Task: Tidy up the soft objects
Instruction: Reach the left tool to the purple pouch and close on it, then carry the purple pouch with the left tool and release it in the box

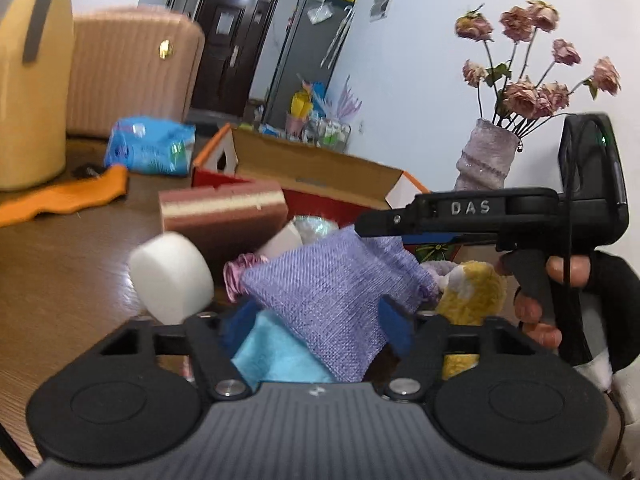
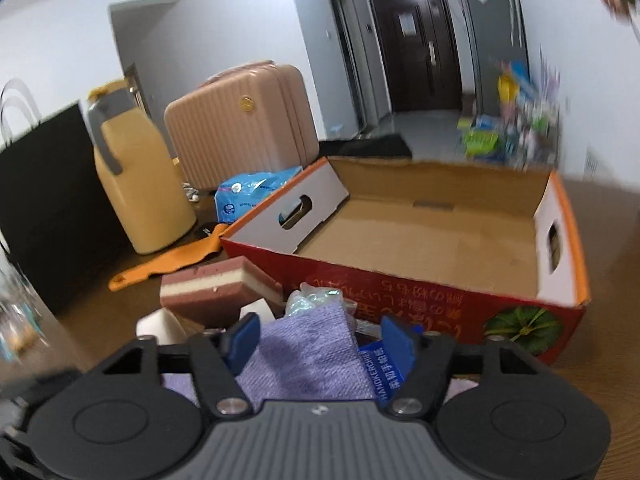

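A pile of soft things lies before an open cardboard box (image 2: 420, 236). A purple woven pouch (image 1: 332, 300) sits on top, between the spread blue fingers of my left gripper (image 1: 316, 326), over a light blue cloth (image 1: 276, 354). A white foam cylinder (image 1: 172, 282), a layered brown sponge (image 1: 224, 212) and a yellow plush toy (image 1: 472, 292) lie around it. My right gripper (image 2: 320, 340) is open above the same purple pouch (image 2: 308, 356); its body shows in the left wrist view (image 1: 480, 212). The box is empty inside.
A yellow thermos jug (image 2: 140, 184), a pink suitcase (image 2: 244, 120), a blue tissue pack (image 2: 252, 188) and an orange cloth (image 2: 172, 260) stand on the wooden table behind. A vase of dried roses (image 1: 486, 156) stands at the right. A black bag (image 2: 44, 208) is at the left.
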A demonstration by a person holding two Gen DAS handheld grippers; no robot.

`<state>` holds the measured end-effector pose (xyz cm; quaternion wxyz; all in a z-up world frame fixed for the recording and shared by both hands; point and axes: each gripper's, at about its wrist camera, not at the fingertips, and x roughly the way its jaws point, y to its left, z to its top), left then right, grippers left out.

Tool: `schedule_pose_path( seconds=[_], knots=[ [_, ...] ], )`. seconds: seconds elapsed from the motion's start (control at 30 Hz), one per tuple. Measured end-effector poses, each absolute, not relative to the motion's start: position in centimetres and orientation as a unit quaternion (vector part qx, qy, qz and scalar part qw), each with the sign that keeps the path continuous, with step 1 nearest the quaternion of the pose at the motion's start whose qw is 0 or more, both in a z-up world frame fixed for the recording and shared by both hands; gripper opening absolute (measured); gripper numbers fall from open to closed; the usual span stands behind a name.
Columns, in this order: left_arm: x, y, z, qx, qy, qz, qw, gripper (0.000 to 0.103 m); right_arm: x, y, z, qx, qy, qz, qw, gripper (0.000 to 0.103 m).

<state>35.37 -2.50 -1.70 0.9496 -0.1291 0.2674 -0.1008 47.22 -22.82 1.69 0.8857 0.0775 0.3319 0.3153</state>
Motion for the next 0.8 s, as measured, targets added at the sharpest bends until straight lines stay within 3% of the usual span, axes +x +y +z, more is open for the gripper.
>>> schedule_pose_path(
  seconds=[0.07,0.1,0.33,0.5,0.8],
  knots=[
    [35.7,-2.1,-2.0,-0.146,0.273,-0.108,0.945,0.042,47.4,-23.0,1.1,0.102,0.341,0.320,0.878,0.009],
    [35.8,-2.0,-2.1,-0.149,0.271,-0.110,0.945,0.035,47.4,-23.0,1.0,0.101,0.340,0.317,0.880,0.002],
    [32.7,-2.6,-0.6,-0.112,0.238,-0.132,0.956,0.012,41.4,-22.3,3.9,0.064,0.281,0.300,0.909,0.002],
    [27.1,-1.1,1.0,-0.105,0.210,-0.159,0.959,0.012,34.3,-21.7,6.2,0.080,0.239,0.316,0.915,0.002],
    [19.0,0.5,-0.9,-0.080,0.253,-0.154,0.952,0.013,23.4,-22.3,0.5,0.140,0.279,0.240,0.919,0.002]
  ],
)
